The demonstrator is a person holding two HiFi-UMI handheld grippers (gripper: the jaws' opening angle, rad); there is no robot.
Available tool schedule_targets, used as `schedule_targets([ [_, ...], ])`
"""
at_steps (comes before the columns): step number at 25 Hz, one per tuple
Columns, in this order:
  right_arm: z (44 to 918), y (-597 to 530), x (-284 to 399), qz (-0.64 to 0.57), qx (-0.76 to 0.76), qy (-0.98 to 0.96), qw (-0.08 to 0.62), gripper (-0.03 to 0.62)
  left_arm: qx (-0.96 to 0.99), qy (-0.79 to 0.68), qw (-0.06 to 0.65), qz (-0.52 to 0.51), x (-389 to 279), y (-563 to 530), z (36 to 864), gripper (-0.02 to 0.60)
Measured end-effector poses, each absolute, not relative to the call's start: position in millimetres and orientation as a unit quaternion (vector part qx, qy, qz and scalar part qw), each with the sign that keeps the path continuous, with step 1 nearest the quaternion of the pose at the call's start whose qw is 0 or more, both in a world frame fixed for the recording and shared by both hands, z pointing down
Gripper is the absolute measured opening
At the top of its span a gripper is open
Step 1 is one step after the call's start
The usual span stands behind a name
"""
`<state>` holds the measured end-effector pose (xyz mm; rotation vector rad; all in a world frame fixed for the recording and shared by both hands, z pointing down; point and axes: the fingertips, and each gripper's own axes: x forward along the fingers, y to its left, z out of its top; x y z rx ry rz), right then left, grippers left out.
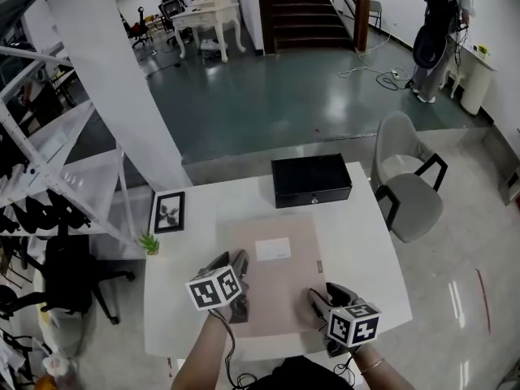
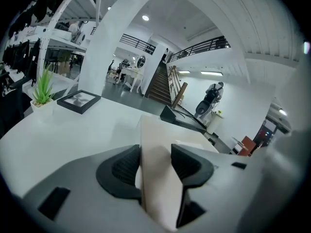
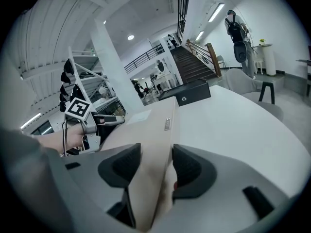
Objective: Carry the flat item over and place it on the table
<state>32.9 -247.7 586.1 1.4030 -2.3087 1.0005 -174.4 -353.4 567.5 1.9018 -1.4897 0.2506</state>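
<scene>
A flat beige folder (image 1: 276, 266) with a white label lies over the middle of the white table (image 1: 357, 242). My left gripper (image 1: 236, 305) is shut on the folder's near left corner, and my right gripper (image 1: 318, 309) is shut on its near right edge. In the left gripper view the beige sheet (image 2: 158, 174) stands pinched between the two dark pads (image 2: 127, 168). The right gripper view shows the folder (image 3: 154, 144) clamped the same way, with my left gripper (image 3: 99, 121) beyond it. Whether the folder rests on the table or hangs just above it, I cannot tell.
A black box (image 1: 311, 179) sits at the table's far edge. A framed picture (image 1: 169, 212) and a small green plant (image 1: 149, 243) stand at the far left. A grey chair (image 1: 410, 187) is to the right, white shelving (image 1: 49, 161) to the left. A person (image 1: 441, 23) stands far off.
</scene>
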Motion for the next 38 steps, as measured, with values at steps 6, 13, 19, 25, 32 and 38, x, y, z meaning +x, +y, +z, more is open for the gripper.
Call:
schedule_targets([
  [6,590,-250,33,0.352,0.482,-0.791,0.131,0.207,0.727,-0.575,0.358,0.111,-174,-356,576,0.204],
  [13,590,-255,34,0.352,0.482,-0.792,0.131,0.207,0.723,-0.577,0.362,0.117,-173,-361,579,0.204],
  [19,591,-256,33,0.352,0.482,-0.792,0.132,0.209,0.719,-0.579,0.361,0.131,-174,-363,582,0.204],
  [25,592,-256,34,0.354,0.484,-0.788,0.136,0.209,0.716,-0.582,0.358,0.142,-173,-364,584,0.204],
  [32,593,-256,34,0.355,0.483,-0.788,0.138,0.212,0.715,-0.586,0.353,0.142,-173,-363,582,0.204],
  [38,592,-256,33,0.345,0.486,-0.789,0.147,0.213,0.715,-0.589,0.348,0.142,-176,-360,577,0.204],
])
